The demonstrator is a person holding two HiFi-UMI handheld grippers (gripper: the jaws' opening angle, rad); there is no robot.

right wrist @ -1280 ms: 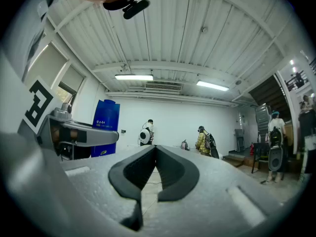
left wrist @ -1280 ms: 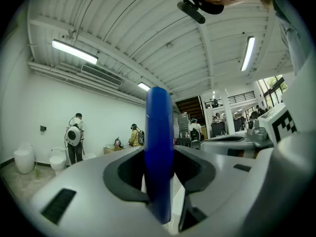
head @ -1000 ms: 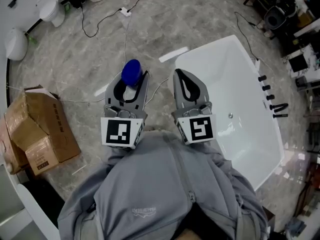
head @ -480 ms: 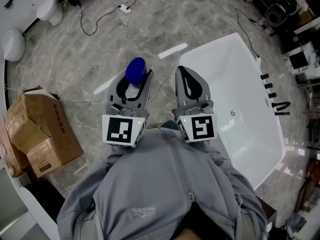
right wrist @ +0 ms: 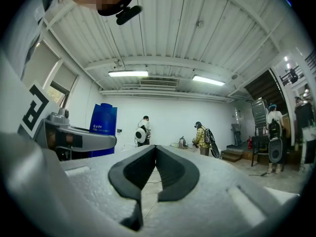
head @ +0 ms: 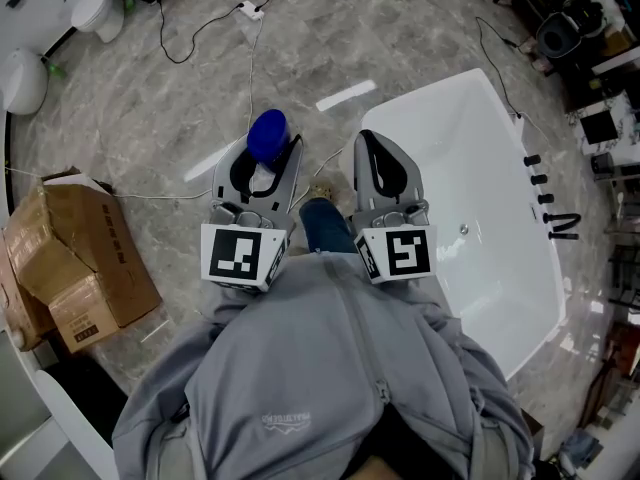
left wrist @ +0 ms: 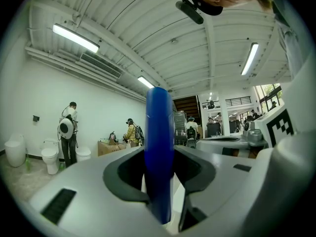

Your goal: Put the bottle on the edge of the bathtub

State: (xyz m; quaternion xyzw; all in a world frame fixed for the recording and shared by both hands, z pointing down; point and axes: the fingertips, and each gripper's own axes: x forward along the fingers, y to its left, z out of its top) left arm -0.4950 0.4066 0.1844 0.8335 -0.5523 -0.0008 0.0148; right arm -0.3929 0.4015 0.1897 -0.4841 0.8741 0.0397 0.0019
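Observation:
A bottle with a round blue cap (head: 266, 135) is clamped between the jaws of my left gripper (head: 268, 154), which is shut on it; in the left gripper view the blue cap (left wrist: 159, 152) stands edge-on between the dark pads. My right gripper (head: 373, 146) is level beside it, a little to the right, with its pads (right wrist: 168, 169) pressed together and nothing between them. The white bathtub (head: 432, 95) lies on the floor to the right of the right gripper. Both grippers hang over the marble floor, to the left of the tub's near rim.
A torn cardboard box (head: 80, 258) sits at the left. Cables (head: 250, 58) run across the floor ahead. Toilets (head: 95, 8) stand at the far left. Black tap fittings (head: 545, 193) line the tub's far rim. The person's leg (head: 322, 223) shows between the grippers.
Both grippers have moved a little forward over the floor, the bottle still held. A leg in blue trousers has come into view between them.

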